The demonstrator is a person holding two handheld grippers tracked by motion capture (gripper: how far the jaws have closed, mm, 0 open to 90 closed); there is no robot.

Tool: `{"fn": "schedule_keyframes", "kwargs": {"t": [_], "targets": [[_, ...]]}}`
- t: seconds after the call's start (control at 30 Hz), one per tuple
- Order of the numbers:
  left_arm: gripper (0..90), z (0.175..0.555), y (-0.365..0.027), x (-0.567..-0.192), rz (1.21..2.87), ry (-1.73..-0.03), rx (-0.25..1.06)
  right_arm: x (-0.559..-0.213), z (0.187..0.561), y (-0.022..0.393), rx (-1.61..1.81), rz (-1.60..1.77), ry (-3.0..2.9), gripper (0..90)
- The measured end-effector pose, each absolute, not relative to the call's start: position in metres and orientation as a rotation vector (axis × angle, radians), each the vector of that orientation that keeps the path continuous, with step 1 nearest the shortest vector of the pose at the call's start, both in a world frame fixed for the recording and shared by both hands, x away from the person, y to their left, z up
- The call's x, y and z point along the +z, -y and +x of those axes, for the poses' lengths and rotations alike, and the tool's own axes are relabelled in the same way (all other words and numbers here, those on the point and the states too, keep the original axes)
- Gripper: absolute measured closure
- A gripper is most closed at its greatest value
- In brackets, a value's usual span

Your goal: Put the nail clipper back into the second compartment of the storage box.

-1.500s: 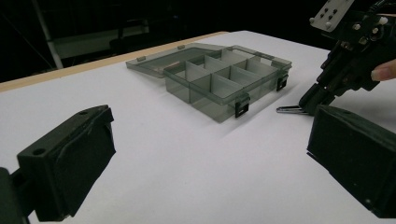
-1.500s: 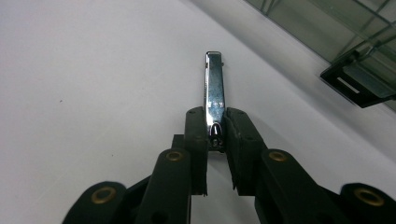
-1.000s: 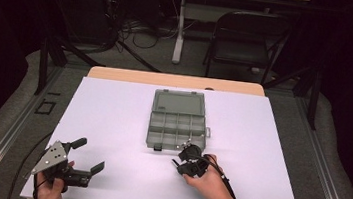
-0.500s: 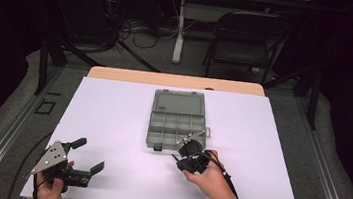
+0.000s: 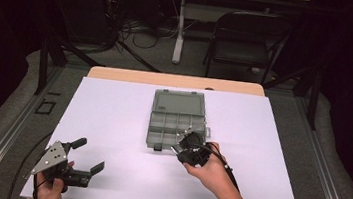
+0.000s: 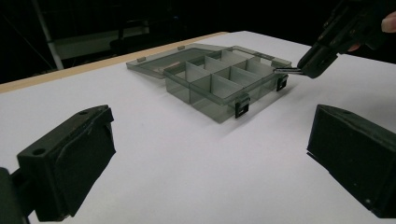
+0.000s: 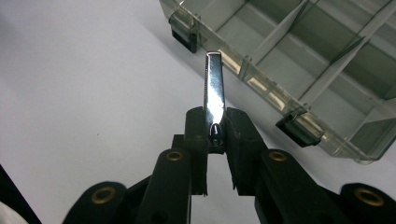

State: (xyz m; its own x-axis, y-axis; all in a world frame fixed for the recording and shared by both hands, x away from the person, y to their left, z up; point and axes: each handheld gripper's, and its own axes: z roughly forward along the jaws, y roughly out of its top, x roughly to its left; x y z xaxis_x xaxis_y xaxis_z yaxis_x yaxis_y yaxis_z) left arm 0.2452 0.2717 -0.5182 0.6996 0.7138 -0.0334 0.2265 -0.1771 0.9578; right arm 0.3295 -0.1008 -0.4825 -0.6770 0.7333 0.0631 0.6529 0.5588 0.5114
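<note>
A smoky clear organizer box (image 5: 176, 124) lies open mid-table, its lid (image 5: 179, 102) folded back and its divided compartments (image 6: 219, 77) (image 7: 327, 51) bare. My right gripper (image 5: 190, 149) (image 7: 215, 133) hovers just off the box's near right corner, shut on a thin shiny metal strip (image 7: 214, 88) that sticks out toward the box wall; the strip's tip (image 6: 286, 70) reaches the box's corner in the left gripper view. My left gripper (image 5: 85, 157) (image 6: 205, 158) rests at the table's near left, jaws wide apart with nothing between them.
The white table top (image 5: 112, 117) spreads around the box, with a wooden edge (image 5: 176, 81) at the far side. Two black latches (image 7: 184, 37) hang on the box's near wall. A folding chair (image 5: 246, 42) and cables stand beyond the table.
My right gripper has risen off the table with the metal strip and drawn closer to the box's near right corner. The left gripper has stayed put.
</note>
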Motion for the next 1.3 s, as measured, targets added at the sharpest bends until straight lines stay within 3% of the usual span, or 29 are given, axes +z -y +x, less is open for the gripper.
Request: {"fn": "schedule_keyframes", "kwargs": {"t": [0.5,1.3], "targets": [[0.6,0.245,-0.272,-0.518,1.735,-0.757,0.518,-0.444,0.355,0.091,0.784,1.143,-2.576,79.5],[0.6,0.246,-0.272,-0.518,1.734,-0.751,0.513,-0.434,0.392,0.07,0.742,1.175,-2.569,79.5]]}}
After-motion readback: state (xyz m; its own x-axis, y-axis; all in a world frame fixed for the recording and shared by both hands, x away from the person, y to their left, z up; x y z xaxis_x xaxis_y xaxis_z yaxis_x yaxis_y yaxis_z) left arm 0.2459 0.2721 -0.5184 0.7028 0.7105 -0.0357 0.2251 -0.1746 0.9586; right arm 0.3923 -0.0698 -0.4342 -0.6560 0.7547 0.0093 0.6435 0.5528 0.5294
